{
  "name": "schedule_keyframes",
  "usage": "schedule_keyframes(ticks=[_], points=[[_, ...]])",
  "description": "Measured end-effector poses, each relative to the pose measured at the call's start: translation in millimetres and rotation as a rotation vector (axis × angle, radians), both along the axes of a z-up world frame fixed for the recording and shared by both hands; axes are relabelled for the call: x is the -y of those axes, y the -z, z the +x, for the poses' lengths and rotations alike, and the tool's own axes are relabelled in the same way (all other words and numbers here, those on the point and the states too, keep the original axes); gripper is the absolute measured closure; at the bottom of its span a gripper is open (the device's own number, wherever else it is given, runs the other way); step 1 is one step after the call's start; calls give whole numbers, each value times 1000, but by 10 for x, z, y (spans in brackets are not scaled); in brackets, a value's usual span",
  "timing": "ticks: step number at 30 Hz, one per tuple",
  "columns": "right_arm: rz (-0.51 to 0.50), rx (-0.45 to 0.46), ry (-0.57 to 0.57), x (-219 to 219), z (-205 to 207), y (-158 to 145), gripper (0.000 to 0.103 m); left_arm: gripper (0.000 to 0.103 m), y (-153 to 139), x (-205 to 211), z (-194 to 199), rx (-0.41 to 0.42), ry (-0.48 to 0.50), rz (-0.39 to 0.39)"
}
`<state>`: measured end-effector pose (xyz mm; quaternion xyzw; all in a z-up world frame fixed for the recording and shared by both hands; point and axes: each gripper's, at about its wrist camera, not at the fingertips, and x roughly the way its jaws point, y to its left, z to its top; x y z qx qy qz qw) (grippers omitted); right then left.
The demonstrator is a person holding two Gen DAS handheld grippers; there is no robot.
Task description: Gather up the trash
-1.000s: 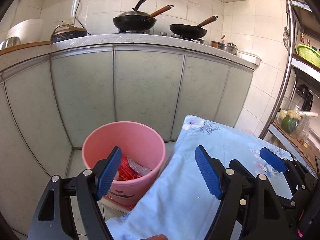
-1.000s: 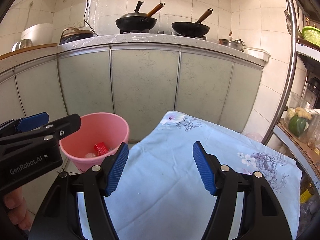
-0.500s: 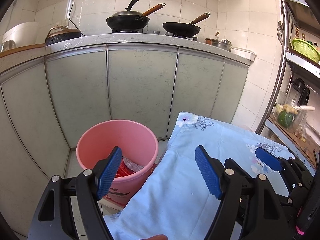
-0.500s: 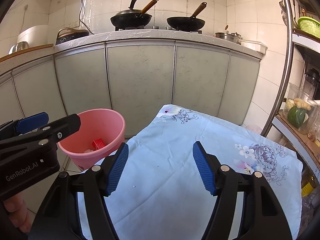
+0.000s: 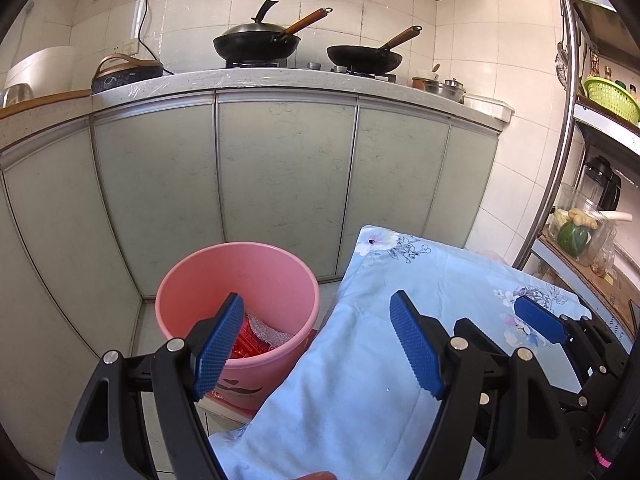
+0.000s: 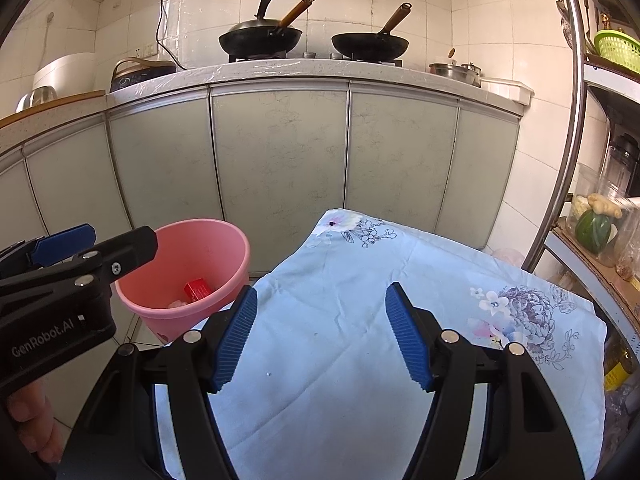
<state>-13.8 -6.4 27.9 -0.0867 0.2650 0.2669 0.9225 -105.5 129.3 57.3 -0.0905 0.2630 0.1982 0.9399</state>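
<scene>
Tabletop draped in pale blue floral cotton cloth [image 6: 352, 320]: bare, no litter visible on it. Round pink plastic bin [image 5: 240, 276]: on the floor just beside the tabletop's left edge, ahead and left of both claws, nearer the left hand. Red foil wrapper [image 5: 250, 340] and small red carton [image 6: 198, 289]: lying inside the bin. Left claw [image 5: 316, 344]: spread wide, gripping nothing, straddling bin rim and cloth edge. Right claw [image 6: 318, 336]: likewise wide, empty, hovering over cloth. Collection judged near complete.
</scene>
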Motion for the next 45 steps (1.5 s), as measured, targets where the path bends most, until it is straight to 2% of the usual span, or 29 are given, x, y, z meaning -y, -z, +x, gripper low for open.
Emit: schedule_keyframes(ticks=[45], points=[[-9, -27, 13, 27, 86, 104, 36, 28, 94, 6, 107, -38, 21, 3]])
